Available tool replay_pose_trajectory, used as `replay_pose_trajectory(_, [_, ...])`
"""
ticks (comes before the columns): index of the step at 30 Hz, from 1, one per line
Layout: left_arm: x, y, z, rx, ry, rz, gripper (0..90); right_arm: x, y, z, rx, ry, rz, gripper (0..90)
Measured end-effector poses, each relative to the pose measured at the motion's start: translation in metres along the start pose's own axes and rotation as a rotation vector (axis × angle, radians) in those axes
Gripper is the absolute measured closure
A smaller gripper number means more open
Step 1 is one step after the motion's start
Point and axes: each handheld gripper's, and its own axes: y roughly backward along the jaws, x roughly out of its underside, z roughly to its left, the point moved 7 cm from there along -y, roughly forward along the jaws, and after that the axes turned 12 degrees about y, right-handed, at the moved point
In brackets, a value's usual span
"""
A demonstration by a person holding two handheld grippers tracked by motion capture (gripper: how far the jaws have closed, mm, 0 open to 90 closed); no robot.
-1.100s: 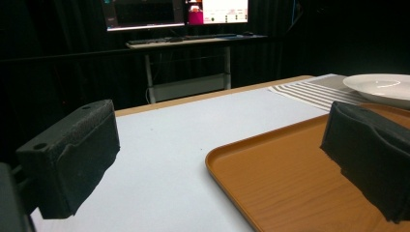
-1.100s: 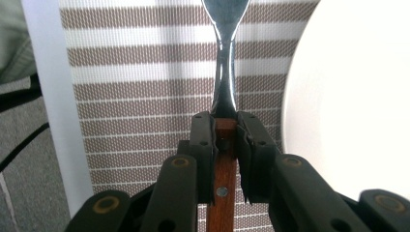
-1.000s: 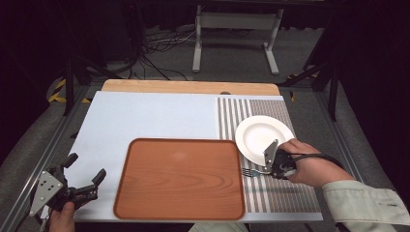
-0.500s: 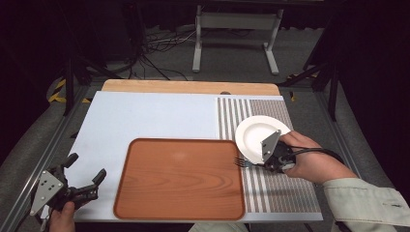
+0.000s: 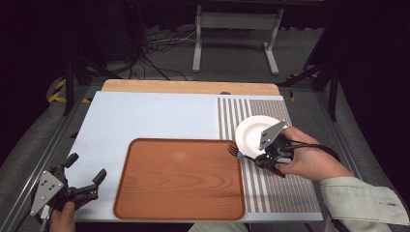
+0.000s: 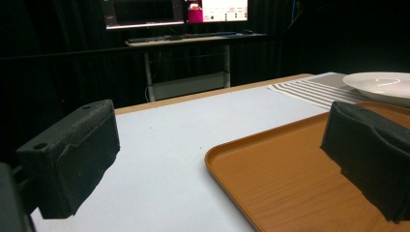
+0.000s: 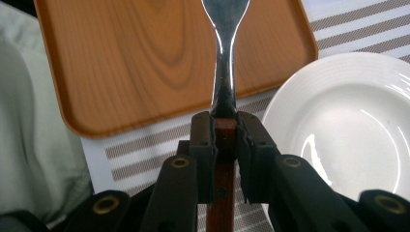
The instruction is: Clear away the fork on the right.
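A: Starting with the table (image 5: 145, 116), what do we see on it?

B: We see a pale mat over most of it and a striped placemat (image 5: 285, 193) along its right side. A wooden tray (image 5: 179, 179) lies at the front edge, near the middle, with nothing on it. A white plate (image 5: 251, 133) rests on the striped placemat, just beside the tray's far right corner.

A: And the fork?

B: We have the fork (image 7: 225, 43) clamped in the right gripper (image 5: 263, 158). Its jaws are closed on the wooden handle, and the metal neck and tines stick out ahead. In the high view the tines hang over the tray's far right corner, between tray and plate. We judge the fork is off the surface, carried rather than resting.

A: The left gripper?

B: We see the left gripper (image 5: 84, 181) at the front left corner of the table, jaws spread wide with nothing between them, well apart from the fork. It looks idle.

A: So how far along are we?

B: We judge the pickup is done: the grip looks firm and centred. What is left is the placing. Whether the fork belongs on the tray or beside the plate we cannot tell, but neither holds it yet, and the plate has not been touched.
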Motion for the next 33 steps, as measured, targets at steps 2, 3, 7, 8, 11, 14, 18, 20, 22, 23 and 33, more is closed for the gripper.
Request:
replay_pose_trajectory(2, [0.0,0.0,0.0,0.0,0.0,-0.002,0.8,-0.004,0.0,0.0,0.003,-0.034,-0.015,78.4])
replay_pose_trajectory(3, [0.0,0.0,0.0,0.0,0.001,-0.003,0.9,-0.006,0.0,-0.001,0.012,-0.048,-0.02,78.4])
replay_pose_trajectory(7, [0.0,0.0,0.0,0.002,0.0,-0.001,0.9,-0.013,-0.002,0.0,0.008,-0.128,-0.037,78.5])
replay_pose_trajectory(8, [0.0,0.0,0.0,0.002,-0.002,0.0,0.9,-0.014,-0.002,0.001,0.009,-0.137,-0.039,78.4])
replay_pose_trajectory(11, [0.0,0.0,0.0,0.001,-0.002,-0.001,0.9,-0.02,-0.006,0.001,0.017,-0.166,-0.042,78.4])
replay_pose_trajectory(14, [-0.001,0.001,0.0,0.006,-0.001,-0.001,0.9,-0.027,-0.011,0.002,0.02,-0.217,-0.064,78.4])
replay_pose_trajectory(18, [-0.001,0.001,0.0,0.007,-0.001,-0.004,0.8,-0.038,-0.022,0.005,0.01,-0.315,-0.085,78.5])
replay_pose_trajectory(20, [-0.001,0.001,0.0,0.006,0.001,-0.005,0.9,-0.043,-0.026,0.006,0.005,-0.341,-0.087,78.5])
replay_pose_trajectory(22, [-0.001,0.001,0.001,0.008,0.003,-0.007,0.9,-0.049,-0.031,0.009,-0.004,-0.386,-0.087,78.4])
replay_pose_trajectory(23, [-0.001,0.001,0.001,0.008,0.002,-0.009,0.9,-0.051,-0.033,0.01,-0.014,-0.406,-0.083,78.4])
replay_pose_trajectory(33, [-0.002,0.002,0.001,0.011,0.006,-0.011,0.9,-0.068,-0.05,0.017,-0.036,-0.501,-0.091,78.3])
